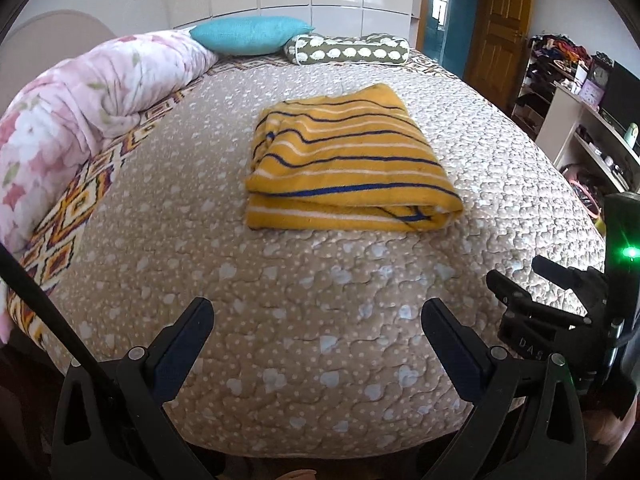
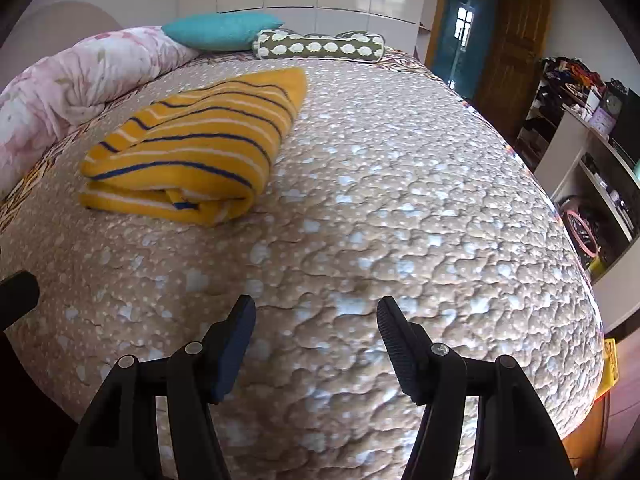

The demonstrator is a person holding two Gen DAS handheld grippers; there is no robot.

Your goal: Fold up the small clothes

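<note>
A yellow garment with blue and white stripes (image 1: 344,160) (image 2: 200,140) lies folded into a thick rectangle on the beige quilted bed cover (image 1: 320,340) (image 2: 400,200). My left gripper (image 1: 316,312) hovers over the bed's near edge, well short of the garment, open with nothing between its fingers. My right gripper (image 2: 316,306) is also open and empty, over bare cover with the garment off to its upper left. The right gripper (image 1: 520,276) shows in the left wrist view too, low on the right side with a green light on its body.
A pink floral quilt (image 1: 80,112) is rolled along the bed's left side. A teal pillow (image 1: 248,34) and an olive patterned bolster (image 1: 348,50) lie at the head. Cluttered shelves (image 1: 580,120) and a wooden door (image 1: 500,20) stand to the right.
</note>
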